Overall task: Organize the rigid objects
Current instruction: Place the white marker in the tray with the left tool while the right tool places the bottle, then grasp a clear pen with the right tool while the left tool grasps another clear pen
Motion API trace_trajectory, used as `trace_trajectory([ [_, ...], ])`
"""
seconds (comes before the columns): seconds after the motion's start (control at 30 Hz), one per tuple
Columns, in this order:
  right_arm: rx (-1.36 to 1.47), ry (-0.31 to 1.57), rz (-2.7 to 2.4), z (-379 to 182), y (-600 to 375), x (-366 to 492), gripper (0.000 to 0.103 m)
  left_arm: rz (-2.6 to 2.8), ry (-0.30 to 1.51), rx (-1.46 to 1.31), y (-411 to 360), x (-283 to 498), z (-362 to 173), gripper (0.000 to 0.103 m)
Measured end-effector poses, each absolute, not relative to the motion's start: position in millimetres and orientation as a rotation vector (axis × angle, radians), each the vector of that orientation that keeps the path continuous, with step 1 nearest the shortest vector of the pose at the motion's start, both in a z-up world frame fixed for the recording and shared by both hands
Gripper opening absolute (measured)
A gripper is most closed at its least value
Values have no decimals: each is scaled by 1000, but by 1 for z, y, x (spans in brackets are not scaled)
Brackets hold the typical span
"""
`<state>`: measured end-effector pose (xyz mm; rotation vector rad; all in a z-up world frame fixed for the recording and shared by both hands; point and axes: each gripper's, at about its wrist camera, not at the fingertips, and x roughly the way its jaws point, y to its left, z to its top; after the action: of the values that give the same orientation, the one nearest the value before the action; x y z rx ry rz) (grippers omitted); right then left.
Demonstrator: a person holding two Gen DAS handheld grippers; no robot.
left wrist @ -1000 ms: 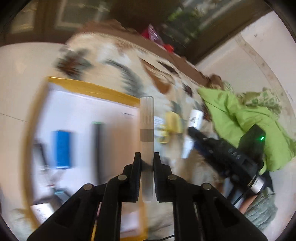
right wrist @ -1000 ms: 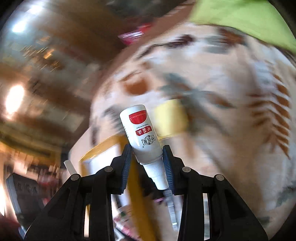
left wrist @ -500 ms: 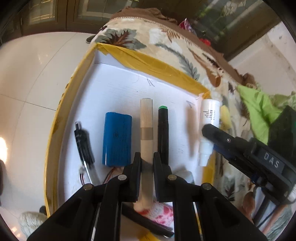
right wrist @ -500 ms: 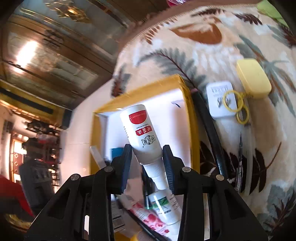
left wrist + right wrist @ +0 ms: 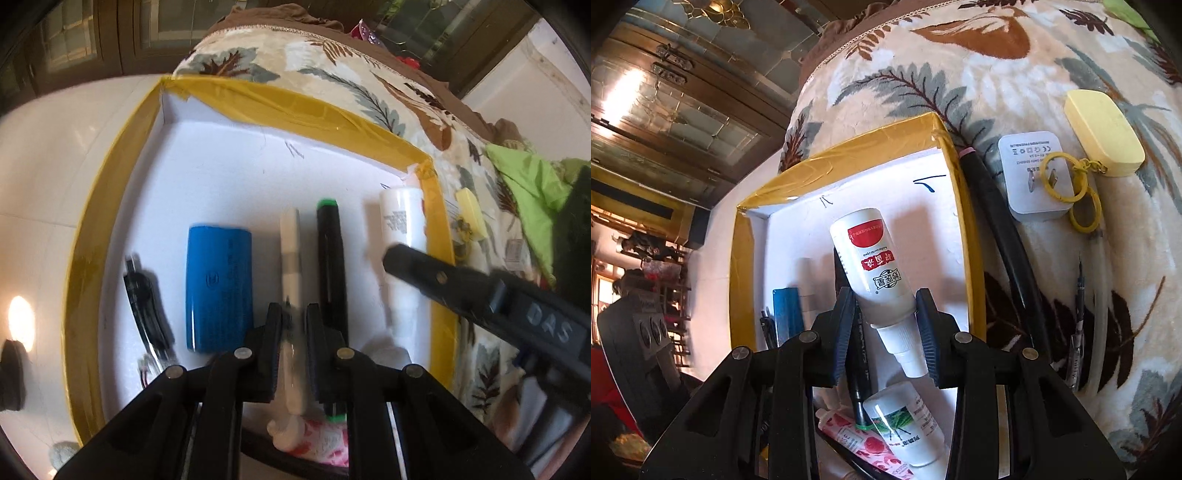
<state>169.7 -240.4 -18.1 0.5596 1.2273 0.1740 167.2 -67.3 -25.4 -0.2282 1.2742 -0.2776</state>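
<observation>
At lower centre, the left claw, its jaws just easing apart, straddles a white marker inside the yellow-rimmed box. The right claw grips a white bottle above it.

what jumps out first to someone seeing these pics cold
The yellow-taped white tray dominates the left wrist view, with a blue battery, a beige stick and a black marker lined up side by side. In the right wrist view, the right gripper clamps a white bottle with a red label above that tray, and a yellow case sits on the leaf-print blanket.
</observation>
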Motion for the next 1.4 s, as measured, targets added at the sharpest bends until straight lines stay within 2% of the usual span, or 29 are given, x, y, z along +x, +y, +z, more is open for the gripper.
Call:
trace_trajectory([
  [0.07,550,1232,171,-18,-240,170,35,-294,1262,-258,-62,159,-24,33],
  [0.17,568,1225,177,-14,-242,168,35,-282,1189,-306,-55,137,-16,52],
  [0.23,600,1188,186,-8,-248,165,35,-257,1134,-300,-53,120,-10,57],
  [0.27,617,1162,194,-2,-252,164,39,-248,1105,-291,-53,110,-7,59],
  [0.3,622,1151,198,0,-253,163,44,-247,1089,-281,-54,104,-6,59],
  [0.33,629,1133,206,4,-254,162,55,-247,1081,-259,-56,97,-4,59],
  [0.37,631,1120,211,7,-255,160,57,-251,1082,-247,-59,94,-3,59],
  [0.63,642,1032,229,40,-272,142,57,-274,1047,-293,-56,75,11,59],
  [0.87,633,997,148,60,-337,126,57,-348,1051,-347,-70,73,16,59],
  [1.2,800,1064,-80,20,-415,119,57,-418,1053,-378,-92,76,11,59],
  [1.3,810,1100,-34,9,-407,125,55,-440,1068,-394,-94,78,6,59],
  [1.37,736,1162,-13,1,-388,136,40,-453,1072,-394,-96,77,3,59],
  [1.4,705,1186,-8,-2,-381,139,38,-456,1074,-396,-95,77,2,59],
])
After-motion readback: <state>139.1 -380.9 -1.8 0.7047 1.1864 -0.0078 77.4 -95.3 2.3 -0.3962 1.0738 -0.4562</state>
